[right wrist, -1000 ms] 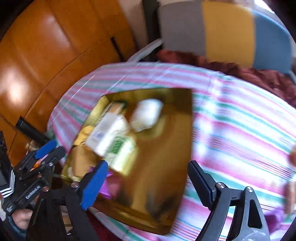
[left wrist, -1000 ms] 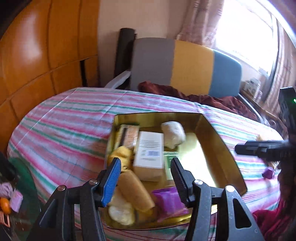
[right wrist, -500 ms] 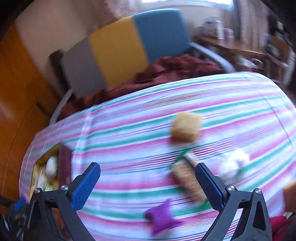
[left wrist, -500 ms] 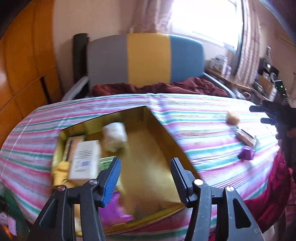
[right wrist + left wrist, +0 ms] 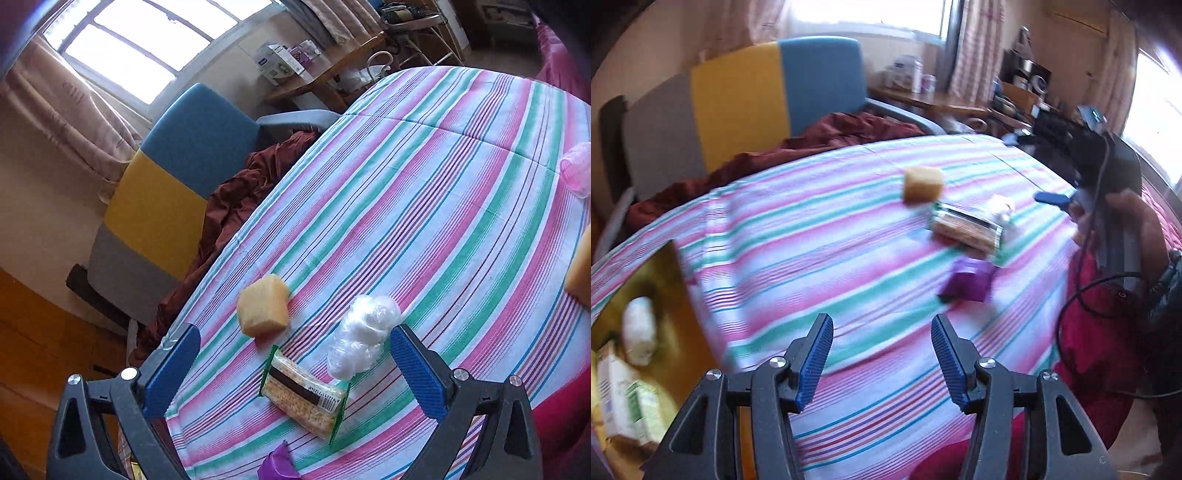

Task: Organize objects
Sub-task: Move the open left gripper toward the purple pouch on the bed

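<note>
On the striped tablecloth (image 5: 424,206) lie a tan bread-like block (image 5: 263,307), a green-edged cracker packet (image 5: 306,395), a clear plastic-wrapped white bundle (image 5: 360,334) and a purple packet (image 5: 276,466). My right gripper (image 5: 295,373) hangs open and wide above the cracker packet, touching nothing. In the left wrist view the same block (image 5: 922,184), cracker packet (image 5: 966,228) and purple packet (image 5: 968,279) lie ahead. My left gripper (image 5: 882,363) is open and empty over bare cloth. The gold box (image 5: 670,302) with packed items is at the left edge.
A grey, yellow and blue chair (image 5: 173,192) with a dark red cloth (image 5: 236,199) stands behind the table. A pink cup (image 5: 578,171) and another tan block (image 5: 580,273) sit at the right. A hand (image 5: 1123,218) holds the right gripper.
Both grippers swung right, away from the gold box toward the loose items. The right gripper's jaws widened and now hang over the cracker packet. The left gripper's gap is unchanged.
</note>
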Motion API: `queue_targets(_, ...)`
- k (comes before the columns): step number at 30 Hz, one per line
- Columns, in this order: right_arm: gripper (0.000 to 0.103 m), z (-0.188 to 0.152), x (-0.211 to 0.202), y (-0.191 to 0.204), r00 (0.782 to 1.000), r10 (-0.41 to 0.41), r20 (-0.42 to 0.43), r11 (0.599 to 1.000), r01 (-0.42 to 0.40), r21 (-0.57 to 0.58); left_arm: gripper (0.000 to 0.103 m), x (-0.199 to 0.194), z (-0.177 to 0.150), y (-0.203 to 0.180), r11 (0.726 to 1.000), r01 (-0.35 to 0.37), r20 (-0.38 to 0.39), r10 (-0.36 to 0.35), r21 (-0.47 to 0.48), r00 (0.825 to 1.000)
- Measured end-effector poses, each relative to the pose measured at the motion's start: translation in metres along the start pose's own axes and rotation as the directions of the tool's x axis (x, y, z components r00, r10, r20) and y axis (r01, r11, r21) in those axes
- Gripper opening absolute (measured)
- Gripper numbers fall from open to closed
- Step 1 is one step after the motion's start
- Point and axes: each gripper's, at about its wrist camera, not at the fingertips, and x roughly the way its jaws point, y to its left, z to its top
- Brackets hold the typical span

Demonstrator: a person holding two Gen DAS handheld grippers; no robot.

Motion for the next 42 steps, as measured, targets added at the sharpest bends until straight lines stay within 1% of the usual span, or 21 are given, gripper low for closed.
queue_targets(6, 0.103, -0.005, 0.004, -0.005, 1.000, 0.018, -0.025, 1.000, -0.018, 0.000, 0.056, 0.032, 0.014, -0.038, 0.988, 0.138, -0.048, -0.135, 0.072, 0.990)
queue_targets(10, 0.103, -0.006, 0.005, -0.005, 0.999, 0.033, -0.033, 0.999, -0.033, -0.002, 0.056, 0.051, 0.026, -0.051, 0.979, 0.183, -0.083, -0.176, 0.086, 0.981)
queue_targets(13, 0.103, -0.006, 0.005, -0.005, 0.999, 0.040, -0.037, 0.999, -0.040, -0.001, 0.056, 0.064, 0.031, -0.050, 0.981, 0.189, -0.114, -0.184, 0.038, 0.976)
queue_targets(14, 0.103, -0.006, 0.006, -0.006, 0.999, 0.039, -0.037, 0.999, -0.039, 0.002, 0.056, 0.066, 0.032, -0.046, 0.983, 0.186, -0.124, -0.184, 0.000, 0.975)
queue_targets(15, 0.103, -0.006, 0.006, -0.007, 0.998, 0.043, -0.039, 0.999, -0.043, 0.008, 0.054, 0.069, 0.032, -0.041, 0.979, 0.196, -0.145, -0.201, -0.054, 0.969)
queue_targets(16, 0.103, -0.006, 0.006, -0.007, 0.998, 0.049, -0.041, 0.999, -0.048, 0.013, 0.054, 0.071, 0.031, -0.035, 0.967, 0.221, -0.168, -0.241, -0.127, 0.956)
queue_targets(18, 0.103, -0.006, 0.007, -0.007, 0.997, 0.056, -0.051, 0.998, -0.056, 0.012, 0.053, 0.078, 0.027, -0.023, 0.923, 0.285, -0.196, -0.339, -0.260, 0.920)
queue_targets(19, 0.103, -0.006, 0.008, -0.006, 0.997, 0.059, -0.057, 0.998, -0.059, 0.008, 0.053, 0.081, 0.026, -0.021, 0.903, 0.301, -0.205, -0.372, -0.308, 0.905)
queue_targets(21, 0.103, -0.007, 0.008, -0.004, 0.996, 0.061, -0.059, 0.998, -0.061, -0.001, 0.053, 0.085, 0.025, -0.019, 0.873, 0.329, -0.201, -0.417, -0.359, 0.887)
queue_targets(23, 0.103, -0.007, 0.007, -0.005, 0.996, 0.064, -0.055, 0.998, -0.064, 0.002, 0.053, 0.090, 0.026, -0.019, 0.835, 0.361, -0.196, -0.470, -0.416, 0.861)
queue_targets(24, 0.103, -0.007, 0.007, -0.006, 0.996, 0.065, -0.055, 0.998, -0.065, 0.008, 0.054, 0.094, 0.026, -0.018, 0.820, 0.365, -0.192, -0.483, -0.441, 0.854)
queue_targets(25, 0.103, -0.007, 0.007, -0.006, 0.996, 0.067, -0.054, 0.998, -0.066, 0.014, 0.055, 0.098, 0.028, -0.017, 0.811, 0.362, -0.189, -0.487, -0.459, 0.853)
queue_targets(28, 0.103, -0.007, 0.006, -0.007, 0.996, 0.069, -0.055, 0.998, -0.069, 0.016, 0.055, 0.108, 0.036, -0.014, 0.814, 0.329, -0.186, -0.461, -0.479, 0.868)
queue_targets(29, 0.103, -0.007, 0.006, -0.007, 0.996, 0.066, -0.054, 0.998, -0.065, 0.012, 0.055, 0.110, 0.040, -0.015, 0.824, 0.315, -0.193, -0.445, -0.472, 0.875)
queue_targets(31, 0.103, -0.006, 0.006, -0.007, 0.996, 0.066, -0.056, 0.998, -0.065, 0.011, 0.055, 0.116, 0.048, -0.021, 0.858, 0.278, -0.218, -0.398, -0.431, 0.891)
queue_targets(33, 0.103, -0.006, 0.006, -0.007, 0.996, 0.068, -0.055, 0.998, -0.068, 0.012, 0.055, 0.121, 0.052, -0.030, 0.893, 0.242, -0.248, -0.350, -0.379, 0.903)
queue_targets(34, 0.103, -0.006, 0.006, -0.007, 0.996, 0.072, -0.053, 0.997, -0.071, 0.016, 0.055, 0.124, 0.053, -0.035, 0.905, 0.227, -0.261, -0.331, -0.360, 0.907)
queue_targets(36, 0.103, -0.006, 0.005, -0.008, 0.996, 0.075, -0.049, 0.997, -0.074, 0.025, 0.055, 0.124, 0.052, -0.037, 0.911, 0.212, -0.273, -0.317, -0.353, 0.908)
queue_targets(37, 0.103, -0.006, 0.005, -0.009, 0.996, 0.077, -0.047, 0.997, -0.076, 0.031, 0.055, 0.121, 0.051, -0.036, 0.914, 0.207, -0.268, -0.308, -0.348, 0.913)
queue_targets(40, 0.103, -0.006, 0.005, -0.011, 0.996, 0.081, -0.048, 0.996, -0.079, 0.044, 0.055, 0.108, 0.042, -0.033, 0.931, 0.173, -0.253, -0.260, -0.322, 0.932)
queue_targets(42, 0.103, -0.007, 0.006, -0.011, 0.995, 0.083, -0.051, 0.996, -0.081, 0.046, 0.055, 0.100, 0.037, -0.029, 0.950, 0.126, -0.245, -0.199, -0.286, 0.949)
